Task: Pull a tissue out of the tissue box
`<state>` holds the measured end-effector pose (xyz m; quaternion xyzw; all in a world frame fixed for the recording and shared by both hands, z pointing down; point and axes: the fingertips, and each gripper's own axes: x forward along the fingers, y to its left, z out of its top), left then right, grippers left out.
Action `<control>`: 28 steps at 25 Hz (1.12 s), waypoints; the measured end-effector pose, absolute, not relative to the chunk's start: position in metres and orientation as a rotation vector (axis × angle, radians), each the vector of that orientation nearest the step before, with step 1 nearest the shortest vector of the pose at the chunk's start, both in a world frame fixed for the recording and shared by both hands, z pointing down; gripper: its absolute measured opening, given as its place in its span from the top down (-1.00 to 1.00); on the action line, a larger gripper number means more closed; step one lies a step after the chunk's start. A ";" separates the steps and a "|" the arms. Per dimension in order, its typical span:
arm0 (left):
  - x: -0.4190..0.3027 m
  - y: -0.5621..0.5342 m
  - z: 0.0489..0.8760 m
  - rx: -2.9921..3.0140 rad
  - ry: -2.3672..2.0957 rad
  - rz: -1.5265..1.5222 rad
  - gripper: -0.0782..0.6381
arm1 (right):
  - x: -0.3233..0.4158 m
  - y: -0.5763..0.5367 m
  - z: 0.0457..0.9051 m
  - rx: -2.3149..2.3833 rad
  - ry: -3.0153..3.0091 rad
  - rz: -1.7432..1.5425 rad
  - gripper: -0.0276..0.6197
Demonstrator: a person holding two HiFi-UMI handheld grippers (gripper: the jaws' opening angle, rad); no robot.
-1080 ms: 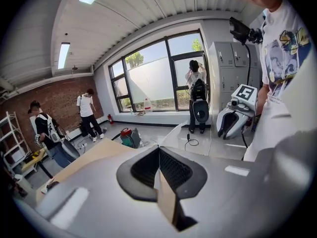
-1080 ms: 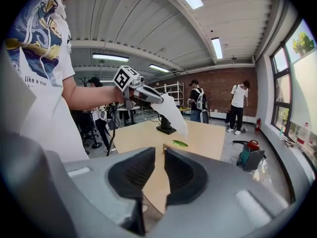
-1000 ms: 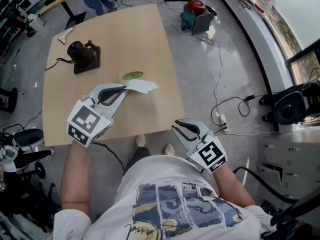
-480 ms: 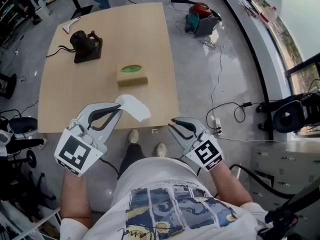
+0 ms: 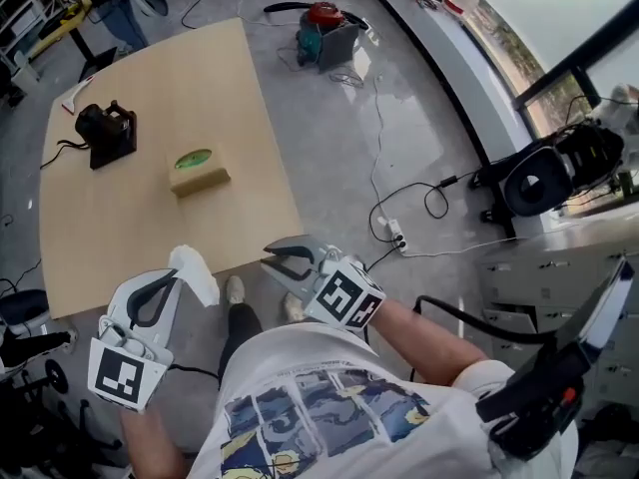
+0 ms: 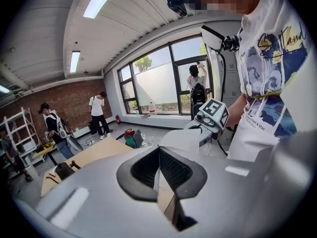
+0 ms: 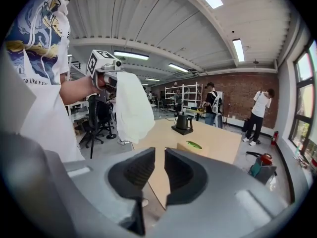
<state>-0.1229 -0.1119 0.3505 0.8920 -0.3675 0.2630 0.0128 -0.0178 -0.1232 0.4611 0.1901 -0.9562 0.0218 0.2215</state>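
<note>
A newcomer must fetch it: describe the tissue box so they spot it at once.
Start at the light wooden table in the head view. Toward its right edge, apart from the black kettle at the left, sits the tissue box. It is a small tan box with a green oval on top.

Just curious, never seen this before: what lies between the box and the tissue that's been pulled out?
Only bare table; the head view shows nothing between the box and the tissue.
</note>
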 end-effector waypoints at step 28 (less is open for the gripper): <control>-0.143 -0.117 0.351 2.794 -1.055 0.801 0.76 | -0.047 -0.132 0.451 0.541 -2.599 -0.020 0.77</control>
